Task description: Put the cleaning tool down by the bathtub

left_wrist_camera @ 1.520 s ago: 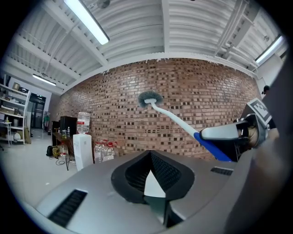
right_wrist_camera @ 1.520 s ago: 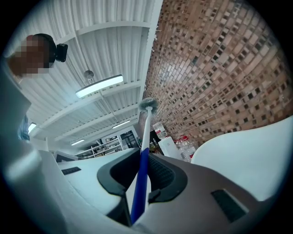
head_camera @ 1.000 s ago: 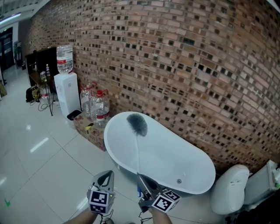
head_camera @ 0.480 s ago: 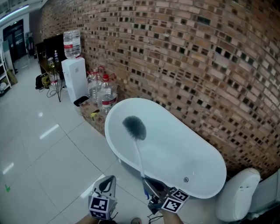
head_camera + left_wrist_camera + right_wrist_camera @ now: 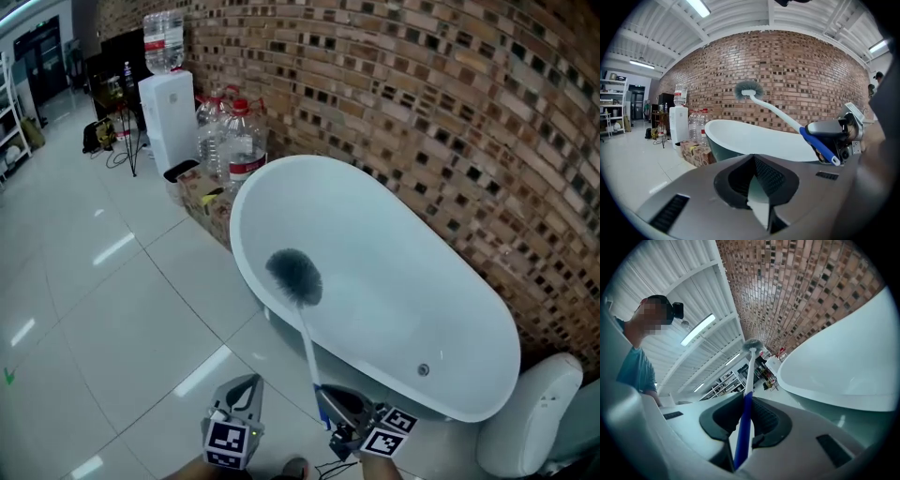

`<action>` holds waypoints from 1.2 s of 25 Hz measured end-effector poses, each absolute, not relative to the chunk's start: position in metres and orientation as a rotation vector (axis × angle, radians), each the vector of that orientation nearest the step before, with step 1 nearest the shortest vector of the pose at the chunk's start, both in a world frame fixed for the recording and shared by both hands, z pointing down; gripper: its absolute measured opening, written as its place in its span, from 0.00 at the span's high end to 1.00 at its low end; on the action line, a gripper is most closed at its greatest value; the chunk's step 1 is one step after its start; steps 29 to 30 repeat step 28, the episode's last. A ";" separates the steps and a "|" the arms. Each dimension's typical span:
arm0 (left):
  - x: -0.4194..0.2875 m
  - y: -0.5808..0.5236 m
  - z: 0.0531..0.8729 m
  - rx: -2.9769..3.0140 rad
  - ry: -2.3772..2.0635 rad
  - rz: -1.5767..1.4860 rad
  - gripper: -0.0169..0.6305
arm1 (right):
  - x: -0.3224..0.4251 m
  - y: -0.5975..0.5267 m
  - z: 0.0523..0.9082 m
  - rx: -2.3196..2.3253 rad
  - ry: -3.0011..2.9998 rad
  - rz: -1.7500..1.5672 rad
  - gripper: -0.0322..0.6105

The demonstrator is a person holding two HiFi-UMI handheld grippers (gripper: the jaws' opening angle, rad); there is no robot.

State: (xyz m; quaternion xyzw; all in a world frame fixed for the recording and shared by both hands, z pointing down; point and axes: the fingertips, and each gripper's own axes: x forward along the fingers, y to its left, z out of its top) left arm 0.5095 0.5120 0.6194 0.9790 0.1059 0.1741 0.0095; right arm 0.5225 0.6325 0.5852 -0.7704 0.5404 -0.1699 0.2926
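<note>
The bathtub (image 5: 403, 272) is smooth, glossy white, and the toilet (image 5: 527, 412) at four o'clock has the same hard shine, while the brick wall (image 5: 450, 103) from twelve to three o'clock is rough and matt. The floor tiles (image 5: 84, 309) at nine o'clock are polished enough to mirror the ceiling lights; at eleven o'clock stand clear plastic water bottles (image 5: 246, 141), a dull cardboard box (image 5: 199, 199) and a smooth white plastic water dispenser (image 5: 169, 112). The cleaning brush (image 5: 294, 276) has a fuzzy grey bristle head, a smooth white plastic shaft and a glossy blue handle, set between the ribbed black pads of the matt grey plastic right gripper (image 5: 328, 398).
</note>
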 end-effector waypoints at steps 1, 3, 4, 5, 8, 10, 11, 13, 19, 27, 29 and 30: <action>0.510 0.511 0.634 3.046 0.327 0.550 0.96 | 0.523 0.629 0.599 -2.055 1.455 -0.463 0.84; 0.511 0.507 0.664 3.030 0.312 0.568 0.96 | 0.524 0.620 0.625 -2.058 1.495 -0.480 0.84; 0.511 0.506 0.681 3.023 0.304 0.584 0.96 | 0.526 0.616 0.637 -2.057 1.520 -0.488 0.84; 0.511 0.505 0.698 3.014 0.298 0.603 0.96 | 0.527 0.613 0.651 -2.052 1.543 -0.496 0.84; 0.511 0.507 0.749 2.982 0.289 0.650 0.96 | 0.530 0.607 0.696 -2.040 1.605 -0.532 0.84; 0.512 0.503 0.779 2.972 0.263 0.676 0.96 | 0.533 0.603 0.727 -2.036 1.646 -0.566 0.84; 0.513 0.498 0.793 2.968 0.242 0.692 0.96 | 0.535 0.601 0.742 -2.031 1.665 -0.586 0.84; 0.514 0.488 0.819 2.958 0.198 0.727 0.96 | 0.538 0.596 0.771 -2.014 1.693 -0.633 0.84; 0.526 0.484 0.887 2.931 0.161 0.771 0.96 | 0.554 0.590 0.871 -1.990 1.715 -0.764 0.84; 0.551 0.505 0.970 2.934 0.230 0.776 0.96 | 0.582 0.604 1.028 -2.108 1.659 -0.961 0.84; 0.553 0.507 0.980 2.932 0.240 0.776 0.96 | 0.585 0.606 1.048 -2.130 1.645 -0.985 0.84; 0.553 0.507 0.980 2.932 0.240 0.776 0.96 | 0.585 0.606 1.048 -2.130 1.645 -0.985 0.84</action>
